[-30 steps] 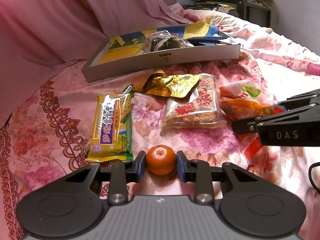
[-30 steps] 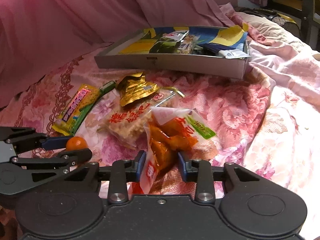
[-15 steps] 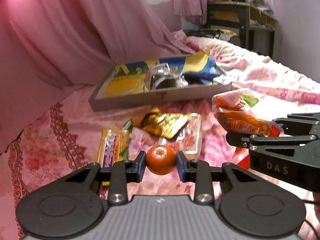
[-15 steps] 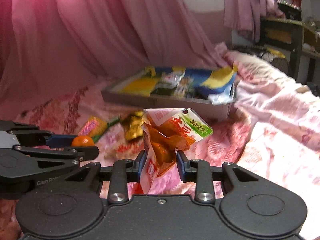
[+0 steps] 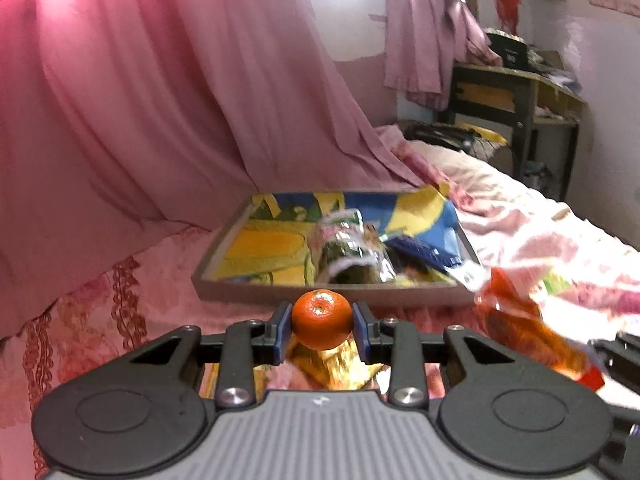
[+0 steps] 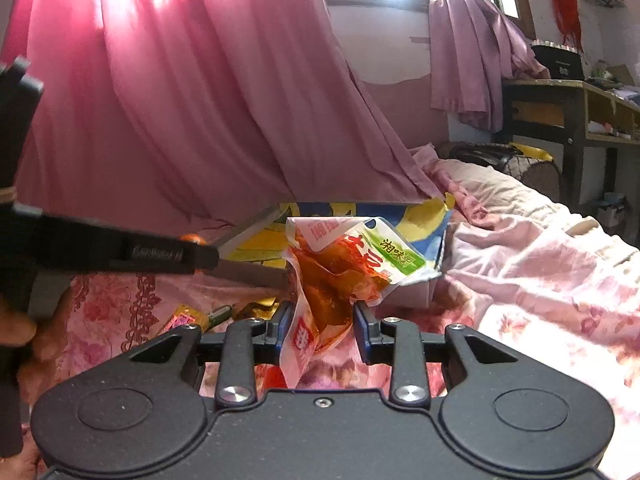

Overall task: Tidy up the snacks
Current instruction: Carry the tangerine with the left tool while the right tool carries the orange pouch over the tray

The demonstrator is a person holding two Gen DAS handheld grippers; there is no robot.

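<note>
Snacks up off the bedspread now, both of them.

Left wrist view: small round orange mandarin [image 5: 321,319] clamped between the left gripper [image 5: 321,326] pads, lower centre of frame; a second ago level with the loose packets, now lifted, facing the shallow grey cardboard tray [image 5: 400,298] at mid-frame.

Right wrist view: crinkly orange-and-clear snack bag with green label [image 6: 340,276] pinched in the right gripper [image 6: 322,330], centre frame, likewise raised from the floral pink bedspread [image 6: 540,288]. Probably carry-to-tray next.
</note>
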